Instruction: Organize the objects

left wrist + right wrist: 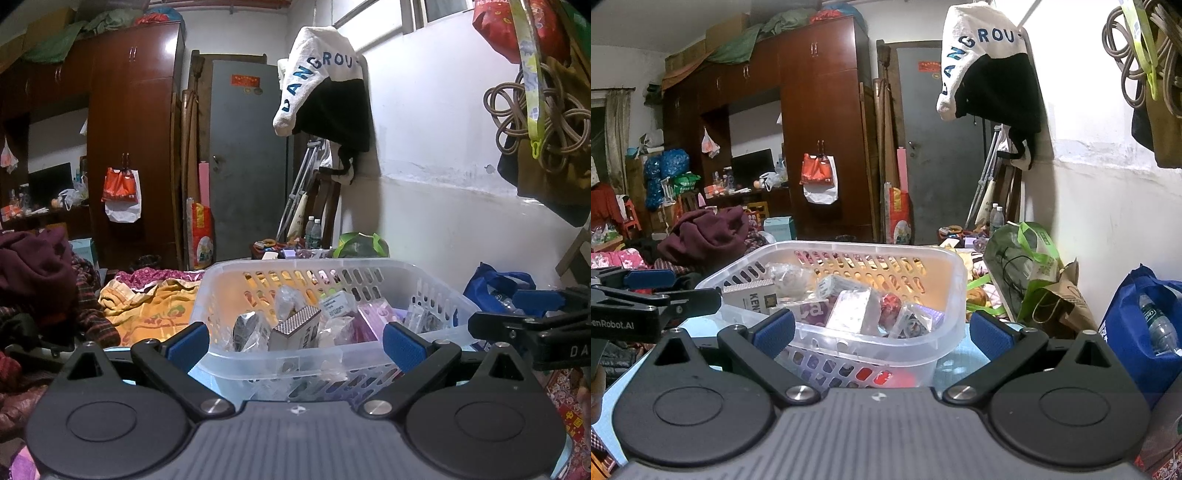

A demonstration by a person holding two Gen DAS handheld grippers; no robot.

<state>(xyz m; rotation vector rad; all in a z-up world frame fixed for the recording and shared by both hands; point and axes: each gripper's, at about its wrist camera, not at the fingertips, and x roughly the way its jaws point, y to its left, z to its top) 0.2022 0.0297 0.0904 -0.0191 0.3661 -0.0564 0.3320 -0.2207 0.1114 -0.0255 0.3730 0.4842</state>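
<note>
A translucent white plastic basket (258,360) stands right in front of both grippers; it also shows in the right wrist view (916,347). It holds several small items: a matchbox (295,326), wrapped packets (247,330), a purple pack (376,314), small boxes (853,310). My left gripper (295,341) is open and empty, its blue pads either side of the basket's near rim. My right gripper (882,332) is open and empty, just before the basket's near side. The right gripper appears at the right of the left wrist view (532,325).
Clothes and a yellow towel (147,310) lie left of the basket. A blue bag with bottles (1145,325) and a green bag (1027,266) sit to the right by the white wall. A wardrobe (820,129) and a grey door (243,158) stand behind.
</note>
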